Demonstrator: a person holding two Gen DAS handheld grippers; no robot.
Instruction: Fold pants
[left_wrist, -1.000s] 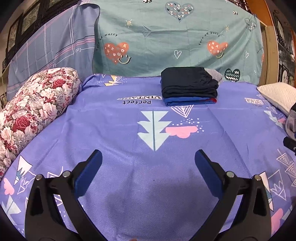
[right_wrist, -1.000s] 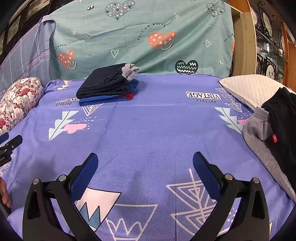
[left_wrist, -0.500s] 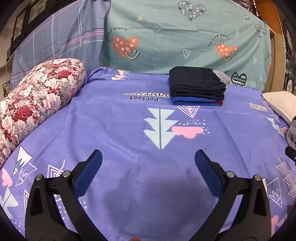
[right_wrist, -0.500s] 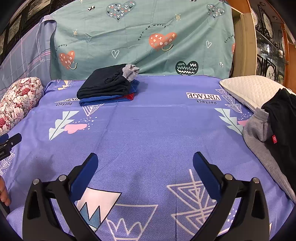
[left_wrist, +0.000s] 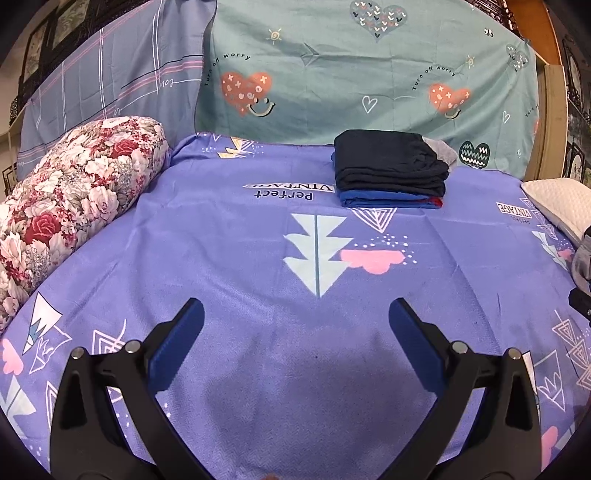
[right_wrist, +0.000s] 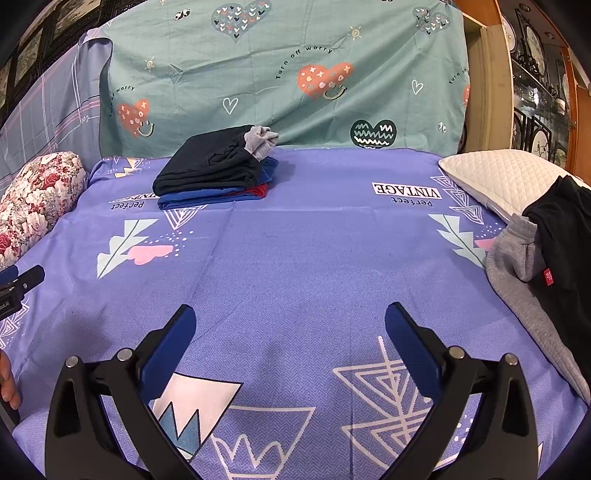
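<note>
Left wrist view
Left gripper (left_wrist: 295, 325): jaws wide apart, holding nothing, above the bare purple sheet (left_wrist: 258, 229).
Folded stack (left_wrist: 389, 177): dark pants on blue ones, far side, right of centre, near the green cloth (left_wrist: 332, 74).
Flowered pillow (left_wrist: 66, 192): at the left edge, well apart from the gripper.

Right wrist view
Right gripper (right_wrist: 290, 328): jaws also spread, empty, above the near part of the sheet.
Unfolded pants (right_wrist: 561, 251): a black pair on a grey pair, heaped at the right edge, partly on the white pillow (right_wrist: 495, 181).
Step in hand: probably to fetch the next pair from this heap.
How to do it well: take only the top black pair by its waistband, then spread it flat on the free middle of the sheet.
In the way: the grey pair below may come along; the stack at the far left needs to stay untouched.
</note>
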